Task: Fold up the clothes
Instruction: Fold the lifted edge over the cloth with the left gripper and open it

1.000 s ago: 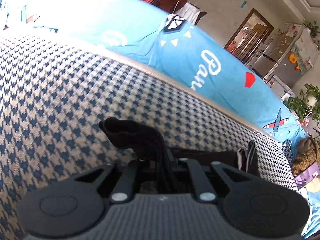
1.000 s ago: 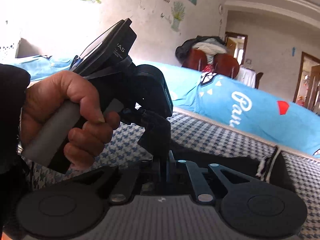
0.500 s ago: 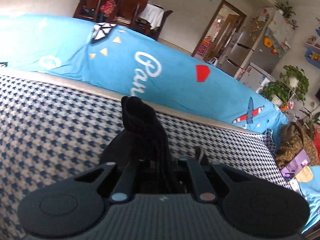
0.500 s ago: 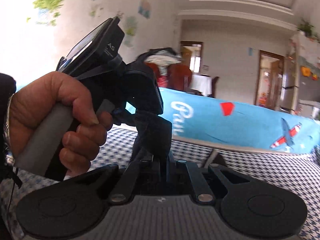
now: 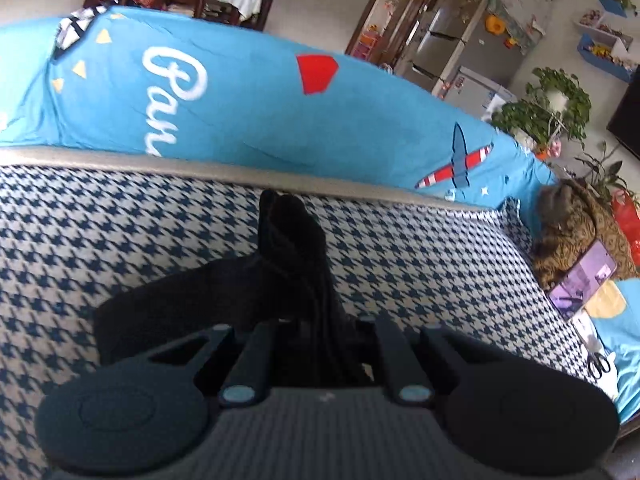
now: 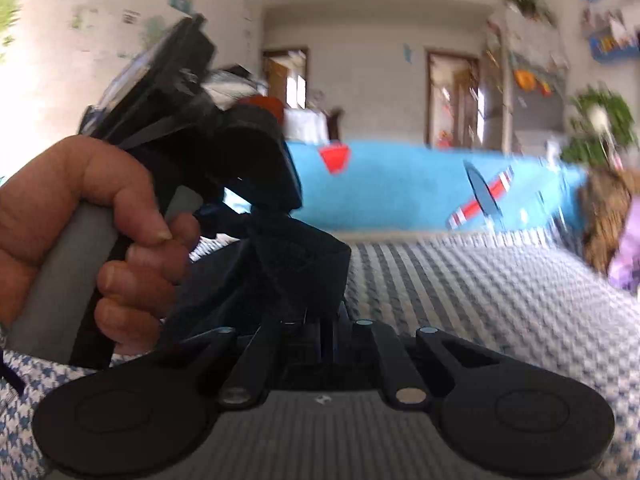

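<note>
Clearly pinched in both grippers: one black garment (image 5: 292, 248), bunched into a dark wad above a houndstooth-covered bed (image 5: 120, 220).

Left gripper (image 5: 320, 340): jaws fully closed on a gathered fold of the black cloth, which stands up in a peak ahead of the fingertips and spreads down to the left onto the checked cover. Pointed downward toward the bed.

Right gripper (image 6: 320, 320): jaws likewise squeezed tight, black fabric (image 6: 288, 264) caught between them and rising in a crumpled triangle just ahead. Right-wrist view strongly blurred, so little fine detail to be had.

Just left of that wad in the right-wrist view, a hand (image 6: 92, 232) wrapped around the grey handle of the other gripper, whose black body (image 6: 224, 152) sits directly above the held cloth, very near or touching it; which, cannot be told.

Behind the bed's pale edge, a bright blue cover (image 5: 280, 100) with white script, a red patch and a striped aeroplane. At the far right, a brown patterned heap (image 5: 576, 232) with a phone (image 5: 584, 276) leaning on it. Beyond, a refrigerator (image 5: 472, 52), green plants (image 5: 548, 108) and a wooden doorway (image 5: 392, 8).
</note>
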A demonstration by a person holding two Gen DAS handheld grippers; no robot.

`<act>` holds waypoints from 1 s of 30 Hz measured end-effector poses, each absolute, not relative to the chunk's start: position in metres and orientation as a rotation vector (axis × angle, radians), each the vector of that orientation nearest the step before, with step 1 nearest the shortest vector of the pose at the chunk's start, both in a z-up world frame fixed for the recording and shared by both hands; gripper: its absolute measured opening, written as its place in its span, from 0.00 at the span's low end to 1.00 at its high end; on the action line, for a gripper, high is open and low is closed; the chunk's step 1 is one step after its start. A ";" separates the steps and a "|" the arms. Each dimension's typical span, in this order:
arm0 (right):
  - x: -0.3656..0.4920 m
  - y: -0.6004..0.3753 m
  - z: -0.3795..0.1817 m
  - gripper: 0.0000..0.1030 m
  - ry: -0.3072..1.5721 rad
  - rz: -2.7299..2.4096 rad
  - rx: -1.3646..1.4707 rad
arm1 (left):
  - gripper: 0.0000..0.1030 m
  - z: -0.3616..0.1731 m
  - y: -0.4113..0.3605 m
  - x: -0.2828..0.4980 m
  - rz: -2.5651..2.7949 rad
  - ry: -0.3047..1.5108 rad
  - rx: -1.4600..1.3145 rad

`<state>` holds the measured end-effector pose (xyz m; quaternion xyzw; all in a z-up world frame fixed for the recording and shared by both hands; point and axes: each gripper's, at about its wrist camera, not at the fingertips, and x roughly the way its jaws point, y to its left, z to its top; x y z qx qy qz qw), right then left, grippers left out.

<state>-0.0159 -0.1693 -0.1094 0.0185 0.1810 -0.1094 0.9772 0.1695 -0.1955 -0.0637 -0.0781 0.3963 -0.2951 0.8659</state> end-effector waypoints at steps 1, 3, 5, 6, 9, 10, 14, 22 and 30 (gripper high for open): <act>-0.017 -0.174 -0.111 0.07 0.393 -0.238 0.077 | 0.08 -0.068 -0.201 0.170 -0.627 0.839 -0.159; -0.018 -0.184 -0.114 0.07 0.449 -0.272 0.156 | 0.14 -0.075 -0.210 0.171 -0.628 0.850 -0.142; -0.021 -0.192 -0.117 0.13 0.492 -0.308 0.226 | 0.34 -0.076 -0.212 0.169 -0.621 0.847 -0.142; -0.023 -0.195 -0.118 0.16 0.505 -0.325 0.257 | 0.37 -0.075 -0.211 0.169 -0.619 0.843 -0.147; -0.034 -0.197 -0.112 0.26 0.495 -0.378 0.274 | 0.54 -0.064 -0.204 0.166 -0.609 0.814 -0.153; -0.038 -0.195 -0.111 0.28 0.484 -0.400 0.266 | 0.55 -0.060 -0.201 0.165 -0.606 0.805 -0.155; -0.042 -0.197 -0.101 0.28 0.447 -0.443 0.249 | 0.62 -0.042 -0.183 0.161 -0.582 0.786 -0.147; -0.036 -0.197 -0.084 0.28 0.382 -0.350 0.214 | 0.67 -0.010 -0.127 0.139 -0.506 0.749 -0.128; -0.025 -0.171 -0.072 0.28 0.408 -0.125 0.150 | 0.73 -0.011 -0.075 0.128 -0.448 0.780 -0.092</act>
